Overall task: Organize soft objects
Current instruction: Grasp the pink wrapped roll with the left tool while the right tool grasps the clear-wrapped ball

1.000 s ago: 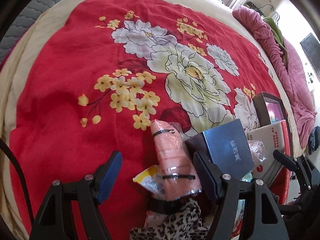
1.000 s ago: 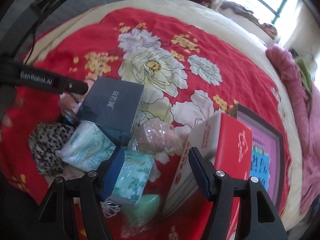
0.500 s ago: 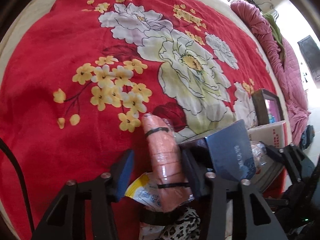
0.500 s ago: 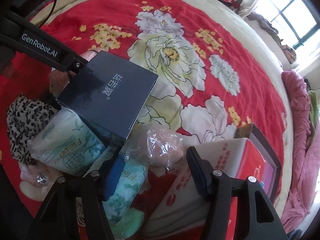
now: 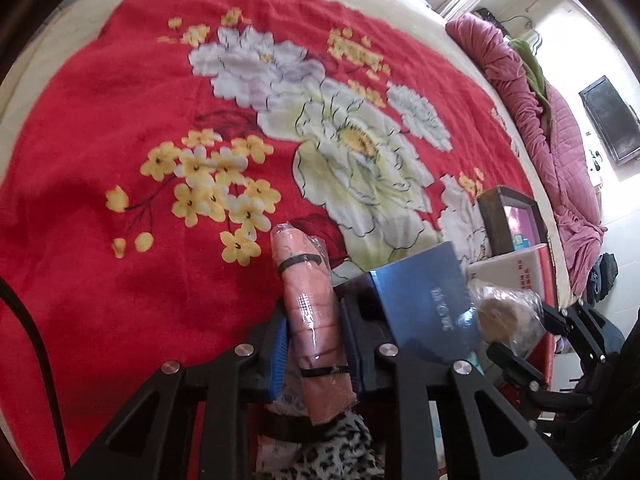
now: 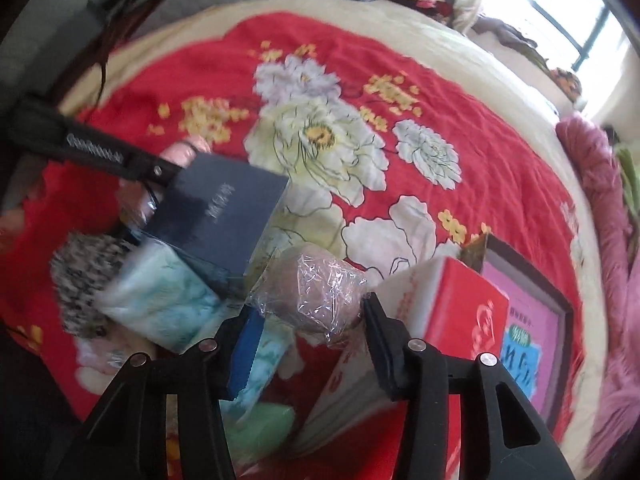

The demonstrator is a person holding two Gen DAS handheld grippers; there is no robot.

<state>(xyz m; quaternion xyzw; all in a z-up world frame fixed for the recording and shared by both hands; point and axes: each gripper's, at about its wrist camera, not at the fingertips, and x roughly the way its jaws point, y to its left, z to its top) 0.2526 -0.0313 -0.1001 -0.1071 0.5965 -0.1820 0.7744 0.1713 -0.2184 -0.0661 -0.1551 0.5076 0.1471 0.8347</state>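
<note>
My left gripper (image 5: 314, 354) has just been closing, and its blue-padded fingers (image 5: 279, 354) now press both flanks of the salmon-pink rolled cloth in clear film, bound with black bands (image 5: 310, 308), low on the roll near its nearer band. My right gripper (image 6: 310, 350) has been closing too, but its jaws are still apart: the beige bundle in crinkled cellophane (image 6: 316, 294) sits between them, close to the right finger, and I cannot tell whether either pad touches it yet.

To do this well I would finish the right-hand squeeze slowly, since the slick, puffy cellophane may squirt out if I only pinch the wrapper; I want the pads on the body of the bundle, not its loose twist. On the left, the roll should hold firm, but I am gripping one end, so I judge the far end may droop when lifted.

Just beyond the fingers the pile is crowded: a dark navy cardboard box with pale lettering (image 5: 424, 304) leans against the roll, mint-green printed tissue packs (image 6: 160, 304) lie under it, a leopard-print fabric (image 5: 332, 452) lies below, and a red-and-white carton (image 6: 452, 308) stands right of the bundle. I would lift straight up and gently so the box does not topple. All of it lies on a red plush blanket with large white flowers (image 5: 120, 120).
</note>
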